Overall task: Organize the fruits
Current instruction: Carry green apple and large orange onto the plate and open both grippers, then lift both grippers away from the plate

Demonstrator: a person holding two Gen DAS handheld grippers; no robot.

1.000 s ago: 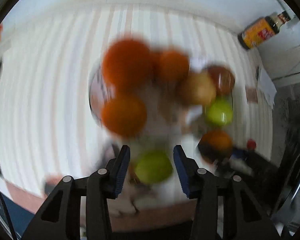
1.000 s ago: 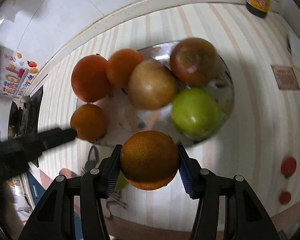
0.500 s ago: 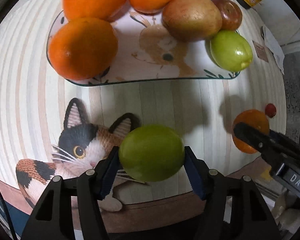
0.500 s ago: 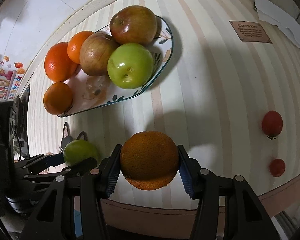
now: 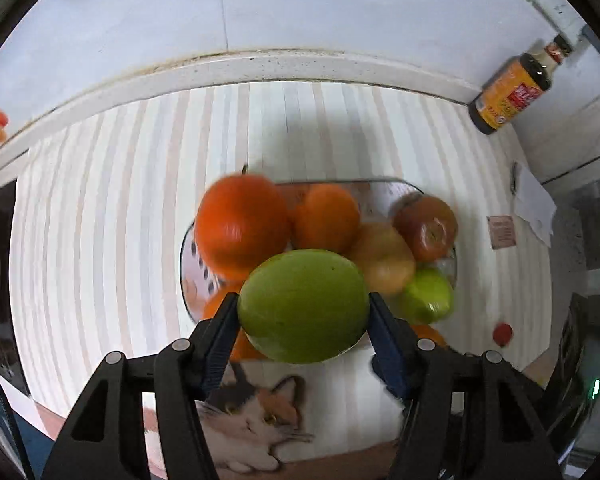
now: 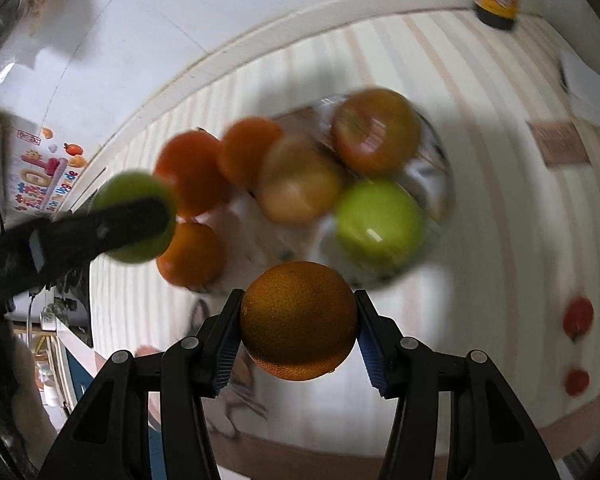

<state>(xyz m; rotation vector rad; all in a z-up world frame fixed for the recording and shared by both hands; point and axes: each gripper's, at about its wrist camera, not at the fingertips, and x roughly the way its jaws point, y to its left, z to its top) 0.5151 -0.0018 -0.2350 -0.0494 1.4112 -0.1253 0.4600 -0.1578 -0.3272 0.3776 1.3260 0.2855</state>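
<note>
The left gripper (image 5: pixel 303 312) has its jaws clamped on a smooth round green fruit (image 5: pixel 303 306), one blue pad on each side, low in the centre of the left wrist view. The same green fruit shows at the left of the right wrist view, partly behind a black finger. The right gripper (image 6: pixel 298 327) has its jaws clamped on a rough-skinned dark orange (image 6: pixel 299 321), also low in the centre of its own view.

Just beyond both held fruits lies a shallow patterned plate (image 5: pixel 188 276), blurred, in the middle of each frame. On it are three oranges (image 5: pixel 242 224), a yellowish apple (image 5: pixel 384 258), a reddish apple (image 5: pixel 426 226) and a green apple (image 5: pixel 428 296), crowded together and touching.

The plate sits on a pale striped surface (image 5: pixel 100 240) printed with a calico cat picture (image 5: pixel 256 416), seen at the bottom of the left view. Two small red fruits (image 6: pixel 578 316) lie well apart from the plate at the right edge of the right view. A dark sauce bottle with a yellow label (image 5: pixel 512 88) stands at the upper right, against the white wall.
</note>
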